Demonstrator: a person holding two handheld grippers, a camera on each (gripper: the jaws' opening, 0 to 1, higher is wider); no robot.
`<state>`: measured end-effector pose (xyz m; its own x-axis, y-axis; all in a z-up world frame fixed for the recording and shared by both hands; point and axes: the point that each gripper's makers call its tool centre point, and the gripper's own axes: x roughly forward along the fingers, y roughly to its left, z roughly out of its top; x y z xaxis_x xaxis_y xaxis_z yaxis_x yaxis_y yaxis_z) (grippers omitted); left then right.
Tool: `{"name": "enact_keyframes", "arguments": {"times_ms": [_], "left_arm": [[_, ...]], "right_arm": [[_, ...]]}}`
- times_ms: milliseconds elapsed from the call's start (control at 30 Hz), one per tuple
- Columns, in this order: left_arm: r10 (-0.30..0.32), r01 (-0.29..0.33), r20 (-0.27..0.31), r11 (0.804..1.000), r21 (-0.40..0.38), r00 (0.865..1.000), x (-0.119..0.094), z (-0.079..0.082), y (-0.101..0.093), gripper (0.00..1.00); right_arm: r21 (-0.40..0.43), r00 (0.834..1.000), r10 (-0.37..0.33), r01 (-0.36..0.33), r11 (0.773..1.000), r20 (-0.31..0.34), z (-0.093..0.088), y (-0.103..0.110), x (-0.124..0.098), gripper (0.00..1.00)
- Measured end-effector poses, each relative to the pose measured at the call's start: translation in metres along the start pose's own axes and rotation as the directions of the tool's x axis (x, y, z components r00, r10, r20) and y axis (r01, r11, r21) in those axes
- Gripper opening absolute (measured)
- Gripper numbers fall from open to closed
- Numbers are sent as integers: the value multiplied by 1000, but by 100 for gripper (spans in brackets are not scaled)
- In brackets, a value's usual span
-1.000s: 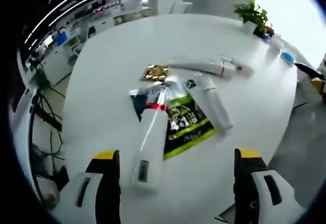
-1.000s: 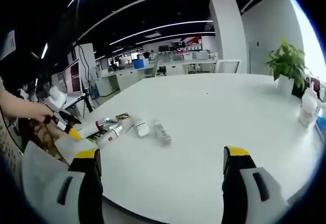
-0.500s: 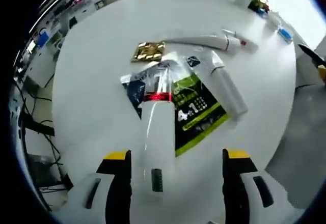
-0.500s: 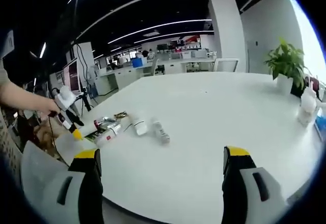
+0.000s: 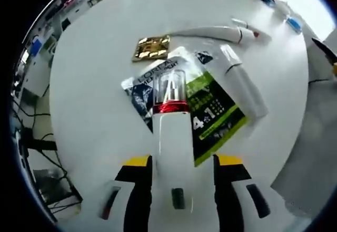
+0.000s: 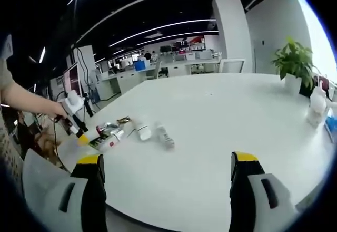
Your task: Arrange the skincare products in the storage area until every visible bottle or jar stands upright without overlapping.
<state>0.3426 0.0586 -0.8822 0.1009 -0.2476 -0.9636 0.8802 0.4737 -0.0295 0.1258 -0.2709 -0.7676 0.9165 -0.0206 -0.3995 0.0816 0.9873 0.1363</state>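
We are closing the left gripper [image 5: 176, 176] around the lying white bottle [image 5: 172, 153], long axis pointing straight ahead between the jaws, contact uncertain, while the right gripper [image 6: 164, 182] is gaping empty.

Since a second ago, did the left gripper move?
Yes. In the right gripper view the left gripper has come down to the bottles on the table. In its own view its jaws now flank the white bottle.

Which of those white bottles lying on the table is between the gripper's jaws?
The white bottle with the red band and clear cap. It lies between the left gripper jaws, over the green sachet. The two other white tubes lie farther off.
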Motion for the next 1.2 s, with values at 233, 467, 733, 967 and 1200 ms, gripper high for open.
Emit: {"name": "enact_keyframes", "arguments": {"times_ms": [233,467,733,967,1200], "left_arm": [[-4,5,-51,1000,14,999,7,-1,2,37],[-5,7,-85,1000,22,996,9,-1,2,35],[-9,11,-108,1000,15,994,11,2,3,29],[-5,6,-121,1000,8,993,11,2,3,28],[15,-17,-129,1000,-16,991,11,1,3,26]], "right_arm": [[6,1000,-7,7,1000,-1,0,-2,-1,100],[4,1000,-9,9,1000,-4,-1,-4,-2,100],[5,1000,-10,10,1000,-7,-1,-5,-4,100],[3,1000,-13,13,1000,-9,-1,-6,-5,100],[1,1000,-8,8,1000,-9,-2,-6,-6,100]]}}
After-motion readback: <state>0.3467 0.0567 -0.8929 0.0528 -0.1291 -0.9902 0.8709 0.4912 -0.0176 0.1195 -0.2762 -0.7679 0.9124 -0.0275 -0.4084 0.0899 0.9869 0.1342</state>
